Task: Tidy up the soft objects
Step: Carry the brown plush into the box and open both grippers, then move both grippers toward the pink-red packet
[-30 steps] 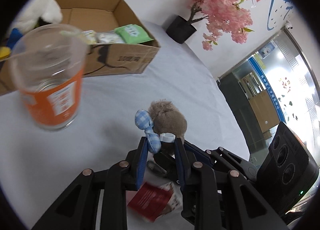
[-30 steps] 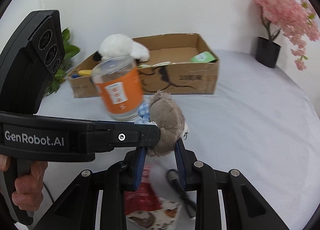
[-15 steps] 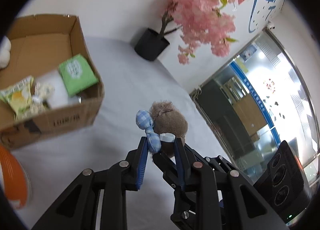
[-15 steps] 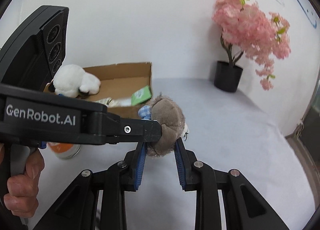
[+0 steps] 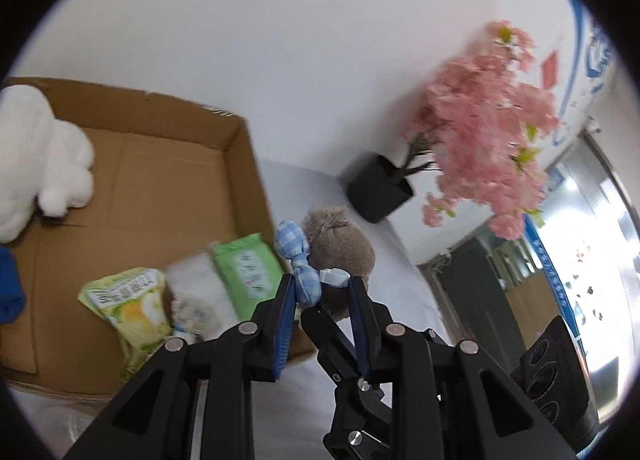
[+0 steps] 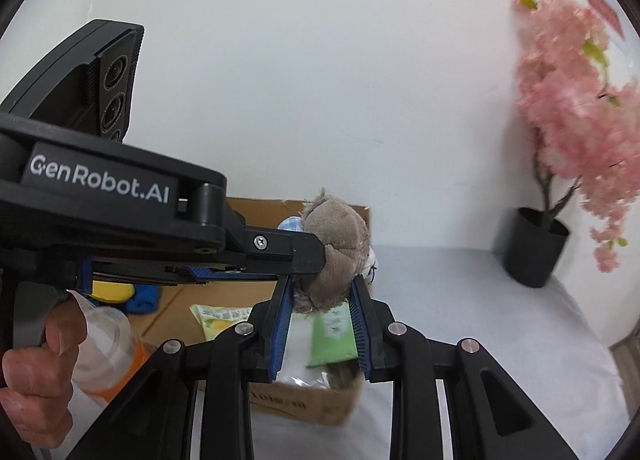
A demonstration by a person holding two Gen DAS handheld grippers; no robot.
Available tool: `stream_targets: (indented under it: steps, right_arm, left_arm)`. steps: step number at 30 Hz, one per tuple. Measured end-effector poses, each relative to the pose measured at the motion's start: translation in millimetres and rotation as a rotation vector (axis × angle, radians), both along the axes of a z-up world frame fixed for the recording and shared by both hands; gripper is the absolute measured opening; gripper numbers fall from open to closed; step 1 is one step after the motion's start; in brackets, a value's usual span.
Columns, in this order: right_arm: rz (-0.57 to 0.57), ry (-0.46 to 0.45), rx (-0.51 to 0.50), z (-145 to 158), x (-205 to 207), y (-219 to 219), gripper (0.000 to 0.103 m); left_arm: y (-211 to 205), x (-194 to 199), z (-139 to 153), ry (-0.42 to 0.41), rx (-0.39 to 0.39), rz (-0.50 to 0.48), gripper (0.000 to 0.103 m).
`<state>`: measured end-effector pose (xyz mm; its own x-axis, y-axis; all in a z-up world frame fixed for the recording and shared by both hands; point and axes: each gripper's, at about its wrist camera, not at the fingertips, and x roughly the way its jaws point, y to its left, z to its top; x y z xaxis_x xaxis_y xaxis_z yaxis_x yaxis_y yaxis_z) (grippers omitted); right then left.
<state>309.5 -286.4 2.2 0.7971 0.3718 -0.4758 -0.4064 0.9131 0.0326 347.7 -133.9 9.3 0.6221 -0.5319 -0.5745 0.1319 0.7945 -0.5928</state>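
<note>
Gripping the same brown plush toy [image 5: 340, 248] from two sides, your jaws are narrowed on it: the left gripper [image 5: 320, 292] pinches its blue gingham bow [image 5: 298, 260] and the lower part of the body, and the right gripper [image 6: 322, 292] clamps the rounded brown body [image 6: 334, 252]. In the right wrist view the left gripper's finger crosses in front of the toy and hides most of the bow, and your hand [image 6: 36, 372] on the handle is cut off at the left edge. The toy hangs above the right end of the cardboard box [image 5: 244, 163]. Inside the box lie a green wipes pack [image 5: 246, 268], a yellow-green snack bag [image 5: 128, 304] and a pale packet between them, too blurred to read. A white plush [image 5: 36, 163] sits at the far left, partly out of view, with a blue item [image 5: 8, 288] cut off below it. The pink blossom tree [image 5: 488, 131] in its black pot [image 5: 378, 191] is smeared by motion.

A second ago the toy was low over the white worktop [image 6: 460, 300], with an orange-labelled jar between it and the box; now it is higher and over the box, and the jar [image 6: 108, 348] shows only at the lower left of the right wrist view. Neither grip has changed.
</note>
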Motion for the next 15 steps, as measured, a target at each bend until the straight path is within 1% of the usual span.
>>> stream_targets:
  steps: [3, 5, 7, 8, 10, 11, 13, 14, 15]
  right_arm:
    - [0.052, 0.109, 0.051, -11, 26, 9, 0.028]
    - [0.069, 0.175, 0.070, -21, 39, 11, 0.031]
    - [0.089, 0.240, 0.099, -29, 48, 12, 0.032]
    - [0.095, 0.253, 0.102, -30, 51, 11, 0.034]
    - [0.091, 0.253, 0.076, -32, 50, 13, 0.050]
    - [0.086, 0.242, 0.063, -31, 47, 12, 0.052]
    - [0.079, 0.216, 0.044, -25, 38, 11, 0.056]
    - [0.072, 0.205, 0.042, -22, 26, 13, 0.058]
    - [0.062, 0.196, 0.047, -19, 20, 9, 0.062]
  left_arm:
    - [11, 13, -12, 0.085, 0.015, 0.037, 0.025]
    - [15, 17, -19, 0.123, 0.022, 0.046, 0.027]
    - [16, 17, -20, 0.136, 0.054, 0.057, 0.034]
    - [15, 15, -18, 0.132, 0.069, 0.058, 0.035]
    - [13, 8, -8, 0.099, 0.104, 0.050, 0.045]
    - [14, 1, -1, 0.073, 0.128, 0.051, 0.047]
    - [17, -13, 13, 0.020, 0.158, 0.058, 0.058]
    - [19, -21, 20, -0.006, 0.171, 0.061, 0.061]
    - [21, -29, 27, -0.030, 0.182, 0.065, 0.066]
